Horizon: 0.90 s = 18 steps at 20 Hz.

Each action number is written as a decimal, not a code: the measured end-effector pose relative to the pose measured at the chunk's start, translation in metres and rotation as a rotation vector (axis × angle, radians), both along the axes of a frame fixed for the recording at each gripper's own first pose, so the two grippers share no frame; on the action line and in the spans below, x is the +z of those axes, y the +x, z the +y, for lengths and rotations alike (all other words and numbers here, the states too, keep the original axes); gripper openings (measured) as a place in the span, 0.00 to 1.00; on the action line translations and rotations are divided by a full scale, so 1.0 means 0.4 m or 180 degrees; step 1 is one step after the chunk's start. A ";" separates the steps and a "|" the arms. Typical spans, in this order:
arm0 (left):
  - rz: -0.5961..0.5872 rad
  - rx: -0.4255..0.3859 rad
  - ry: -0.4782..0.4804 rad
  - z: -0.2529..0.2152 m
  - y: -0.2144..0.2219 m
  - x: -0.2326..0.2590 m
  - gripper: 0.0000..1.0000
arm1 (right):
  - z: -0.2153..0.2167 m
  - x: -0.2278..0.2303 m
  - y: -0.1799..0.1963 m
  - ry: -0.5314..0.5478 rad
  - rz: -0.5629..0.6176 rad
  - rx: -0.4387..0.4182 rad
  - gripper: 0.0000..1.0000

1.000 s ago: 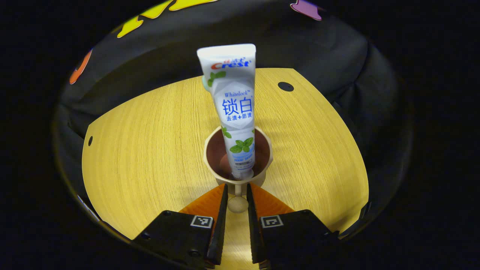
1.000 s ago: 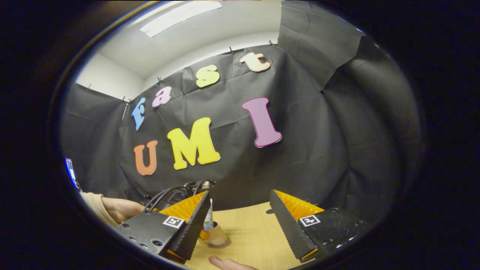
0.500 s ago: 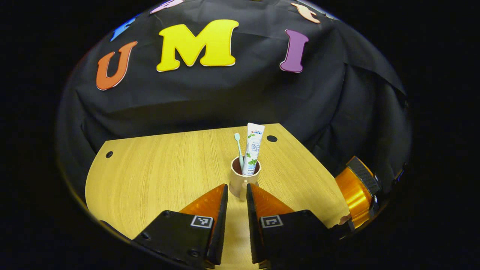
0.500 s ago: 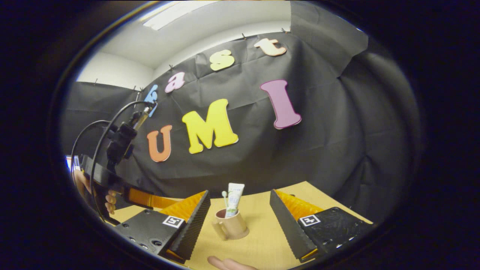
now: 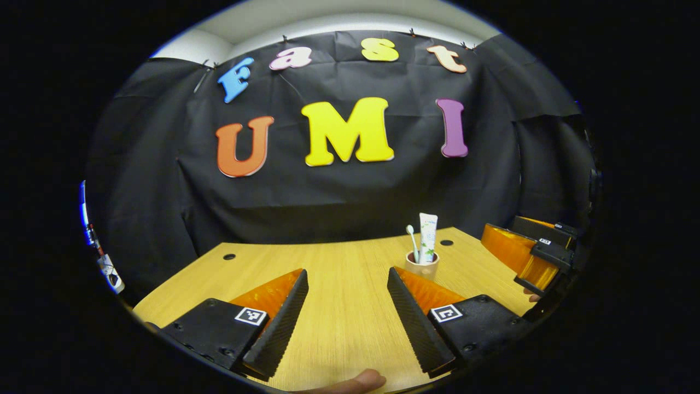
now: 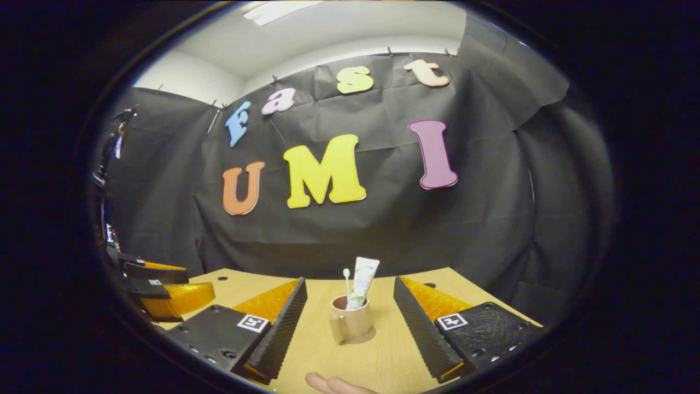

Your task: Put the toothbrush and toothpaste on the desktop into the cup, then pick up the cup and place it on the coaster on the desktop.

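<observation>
A tan cup (image 6: 353,324) with its handle to the left stands upright on the wooden desktop (image 6: 383,361), on a thin round coaster (image 6: 372,335). A white toothpaste tube (image 6: 363,282) and a pale toothbrush (image 6: 346,280) stand in it. My right gripper (image 6: 350,328) is open, low over the desk, with the cup farther off between its fingers. My left gripper (image 5: 344,323) is open too and holds nothing. In its view the cup (image 5: 422,269) with the toothpaste (image 5: 427,243) and toothbrush (image 5: 411,236) stands ahead to the right.
The right gripper (image 5: 525,257) shows at the right edge of the left gripper view, and the left gripper (image 6: 164,290) at the left of the right gripper view. Small round holes (image 5: 229,256) mark the desktop's far corners. A fingertip (image 6: 333,384) peeks in below.
My left gripper was shut at the cup's handle, then drew back from the cup and opened. The cup stays standing. My right gripper stayed open and its view settled on the cup.
</observation>
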<state>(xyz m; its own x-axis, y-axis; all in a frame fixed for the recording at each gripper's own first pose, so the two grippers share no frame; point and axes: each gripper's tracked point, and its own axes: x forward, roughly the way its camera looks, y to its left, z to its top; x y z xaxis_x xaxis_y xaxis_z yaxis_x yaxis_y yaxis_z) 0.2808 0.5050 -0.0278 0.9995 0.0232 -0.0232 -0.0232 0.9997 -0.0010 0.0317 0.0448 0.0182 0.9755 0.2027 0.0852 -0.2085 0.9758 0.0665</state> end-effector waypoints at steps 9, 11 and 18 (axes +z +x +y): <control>-0.0156 -0.0094 -0.0283 0.015 -0.015 -0.014 1.00 | 0.001 -0.013 -0.006 -0.0342 -0.0106 0.0013 0.96; -0.0120 -0.0135 -0.0300 0.001 -0.004 -0.030 1.00 | -0.004 -0.010 -0.004 -0.0313 -0.0115 -0.0011 0.96; -0.0043 -0.0186 -0.0200 -0.014 0.008 -0.053 1.00 | -0.005 -0.012 -0.002 -0.0357 -0.0132 -0.0022 0.96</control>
<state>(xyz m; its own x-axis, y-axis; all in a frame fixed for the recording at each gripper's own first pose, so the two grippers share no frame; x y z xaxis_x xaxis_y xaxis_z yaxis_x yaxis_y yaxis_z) 0.2841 0.4993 -0.0491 0.9993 -0.0363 -0.0092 0.0356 0.9973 -0.0637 0.0309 0.0427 0.0133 0.9730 0.2065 0.1026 -0.2022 0.9780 -0.0516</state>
